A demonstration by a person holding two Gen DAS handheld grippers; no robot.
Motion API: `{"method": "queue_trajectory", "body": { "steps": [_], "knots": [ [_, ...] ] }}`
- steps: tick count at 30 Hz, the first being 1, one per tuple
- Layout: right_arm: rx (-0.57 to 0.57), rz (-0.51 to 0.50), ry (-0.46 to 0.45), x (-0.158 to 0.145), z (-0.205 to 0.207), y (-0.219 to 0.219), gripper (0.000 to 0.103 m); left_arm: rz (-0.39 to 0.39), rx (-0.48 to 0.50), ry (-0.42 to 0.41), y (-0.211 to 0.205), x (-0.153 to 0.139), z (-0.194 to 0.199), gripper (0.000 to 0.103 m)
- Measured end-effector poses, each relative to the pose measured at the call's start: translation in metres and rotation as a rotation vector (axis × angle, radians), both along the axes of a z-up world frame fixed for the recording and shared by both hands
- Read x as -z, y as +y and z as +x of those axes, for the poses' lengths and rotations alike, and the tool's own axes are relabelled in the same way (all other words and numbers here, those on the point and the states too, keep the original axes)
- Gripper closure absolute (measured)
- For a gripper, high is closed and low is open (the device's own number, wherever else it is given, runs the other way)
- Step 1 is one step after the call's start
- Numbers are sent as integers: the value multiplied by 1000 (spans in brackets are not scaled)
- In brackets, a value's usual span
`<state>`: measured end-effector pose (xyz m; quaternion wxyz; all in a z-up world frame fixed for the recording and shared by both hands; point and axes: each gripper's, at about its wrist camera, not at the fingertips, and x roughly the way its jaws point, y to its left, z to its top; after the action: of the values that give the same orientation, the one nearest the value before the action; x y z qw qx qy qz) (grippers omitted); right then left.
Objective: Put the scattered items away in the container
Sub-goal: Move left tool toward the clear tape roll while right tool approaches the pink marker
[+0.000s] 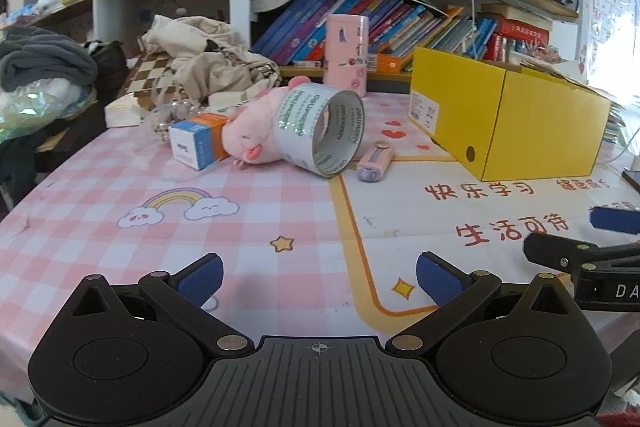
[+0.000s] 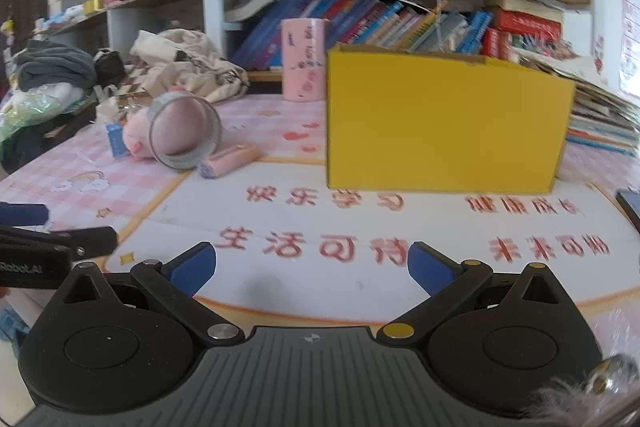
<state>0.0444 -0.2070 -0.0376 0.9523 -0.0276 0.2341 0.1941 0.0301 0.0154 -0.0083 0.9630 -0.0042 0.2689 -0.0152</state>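
A yellow cardboard box (image 1: pixel 504 119) (image 2: pixel 444 123) stands on the table at the right. Left of it lie a roll of clear tape (image 1: pixel 322 129) (image 2: pixel 185 131) on its side, a pink plush pig (image 1: pixel 256 131) (image 2: pixel 138 139) behind it, a small blue-and-orange carton (image 1: pixel 198 143) (image 2: pixel 115 139) and a pink oblong gadget (image 1: pixel 375 163) (image 2: pixel 229 159). My left gripper (image 1: pixel 318 281) hovers open over the checked cloth, well short of these items. My right gripper (image 2: pixel 312 269) is open too, over the printed mat in front of the box. Nothing sits between either pair of fingers.
A tall pink cylinder (image 1: pixel 346 55) stands behind the items. Crumpled cloth (image 1: pixel 208 59) and a grey bundle (image 1: pixel 44 59) crowd the back left. Bookshelves (image 1: pixel 400 23) line the rear. A dark phone (image 2: pixel 630 207) lies at the right edge. The other gripper (image 1: pixel 592 263) shows beside me.
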Motion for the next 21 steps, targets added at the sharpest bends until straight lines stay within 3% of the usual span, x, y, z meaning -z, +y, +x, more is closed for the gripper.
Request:
{"method": "queue_trajectory", "body": {
  "steps": [11,21],
  "knots": [
    [-156,-25,-19,-16,23,24,0,-8,25,-42,15,-11,16,0],
    [-241,-83,-24,-28,63,53,0,-25,-15,-73,34,-19,44,0]
  ]
}}
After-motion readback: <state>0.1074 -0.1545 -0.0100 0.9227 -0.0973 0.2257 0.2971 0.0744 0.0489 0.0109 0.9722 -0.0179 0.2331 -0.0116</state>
